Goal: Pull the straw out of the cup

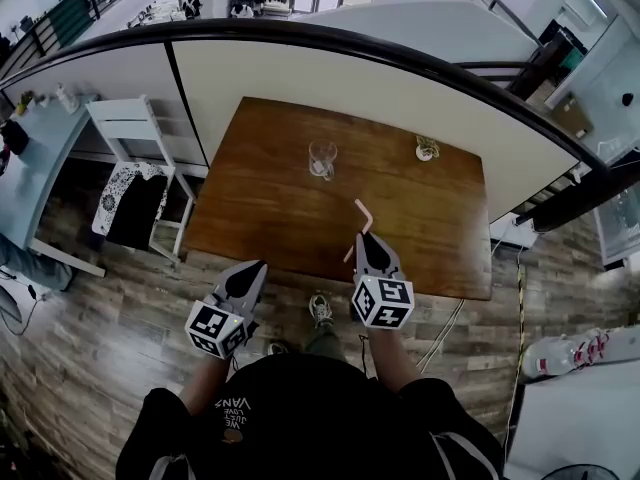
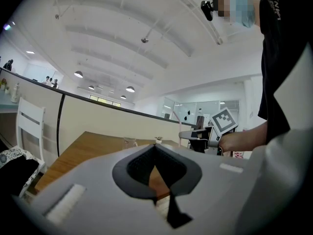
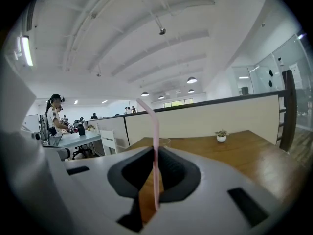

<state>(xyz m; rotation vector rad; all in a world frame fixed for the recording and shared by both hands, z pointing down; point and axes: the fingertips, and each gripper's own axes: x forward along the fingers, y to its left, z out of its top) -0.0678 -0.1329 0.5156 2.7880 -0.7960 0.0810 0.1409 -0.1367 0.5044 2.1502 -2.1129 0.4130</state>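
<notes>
Right tongs [image 1: 368,242], wooden table [image 1: 270,200], plank floor [image 1: 120,308]

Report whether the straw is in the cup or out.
Out. The right gripper is shut on the straw, well clear of the cup, which stands upright farther back with no straw in it.

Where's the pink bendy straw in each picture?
Head view: pink bendy straw just below middle, slanting.
Left gripper view: straw thin and faint, right of middle.
Right gripper view: straw dead centre, upright.
Shared landmark: the small potted plant.
</notes>
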